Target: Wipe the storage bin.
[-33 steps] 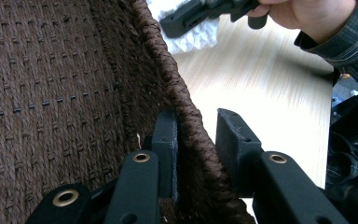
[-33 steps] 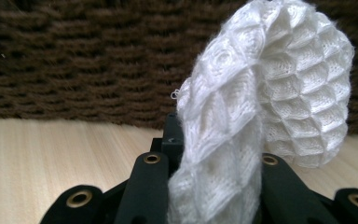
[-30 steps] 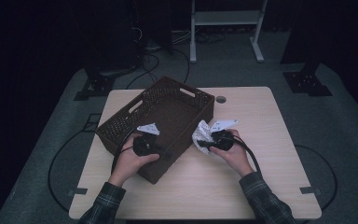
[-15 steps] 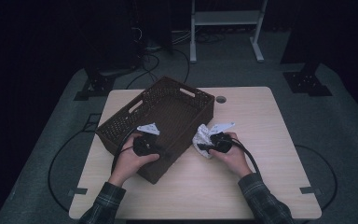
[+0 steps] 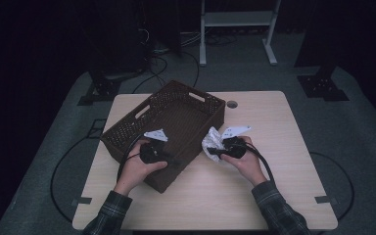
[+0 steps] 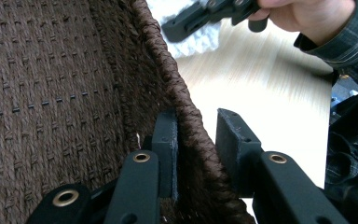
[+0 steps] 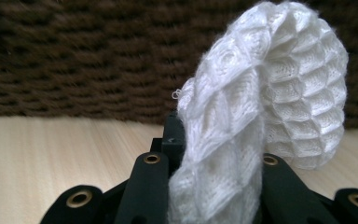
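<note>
The right gripper (image 5: 214, 151) has its fingers clamped on a white knitted cloth (image 7: 261, 107), held just above the surface (image 5: 274, 122) beside the right wall of the brown woven basket (image 5: 176, 110). The basket's opening lies to the left of the cloth and higher than it, so the cloth must clear the rim. The left gripper (image 6: 196, 154) straddles the basket's near rim; one finger touches the weave, the other looks slightly apart.
</note>
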`<state>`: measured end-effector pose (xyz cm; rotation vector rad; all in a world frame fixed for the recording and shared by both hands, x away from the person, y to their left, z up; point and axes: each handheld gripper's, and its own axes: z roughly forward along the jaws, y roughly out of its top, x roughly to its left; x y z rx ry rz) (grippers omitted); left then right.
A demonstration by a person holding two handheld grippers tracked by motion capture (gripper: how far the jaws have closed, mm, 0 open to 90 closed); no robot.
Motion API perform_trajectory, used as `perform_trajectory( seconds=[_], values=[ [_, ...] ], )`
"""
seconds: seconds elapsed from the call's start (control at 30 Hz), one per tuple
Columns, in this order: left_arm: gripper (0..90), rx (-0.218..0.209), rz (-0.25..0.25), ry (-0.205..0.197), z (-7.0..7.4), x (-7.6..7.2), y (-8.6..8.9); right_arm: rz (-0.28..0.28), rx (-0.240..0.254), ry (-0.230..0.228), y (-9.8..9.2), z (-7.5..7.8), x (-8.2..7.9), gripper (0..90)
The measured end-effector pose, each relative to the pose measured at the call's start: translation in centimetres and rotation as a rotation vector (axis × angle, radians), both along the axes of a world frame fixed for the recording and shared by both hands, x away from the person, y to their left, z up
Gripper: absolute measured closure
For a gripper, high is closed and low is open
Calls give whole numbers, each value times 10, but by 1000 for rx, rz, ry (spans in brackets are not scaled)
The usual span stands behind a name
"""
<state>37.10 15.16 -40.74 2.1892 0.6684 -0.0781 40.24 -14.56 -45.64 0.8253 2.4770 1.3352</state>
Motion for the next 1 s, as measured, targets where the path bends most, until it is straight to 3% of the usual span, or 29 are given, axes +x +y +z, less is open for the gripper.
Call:
perform_trajectory(
  seconds=[0.63, 1.0],
  values=[
    [688, 1, 0, 1, 0, 0, 0, 55, 69, -99, 6, 40, -20, 747],
    [688, 0, 0, 1, 0, 0, 0, 90, 45, -93, 17, 35, -23, 747]
  ],
)
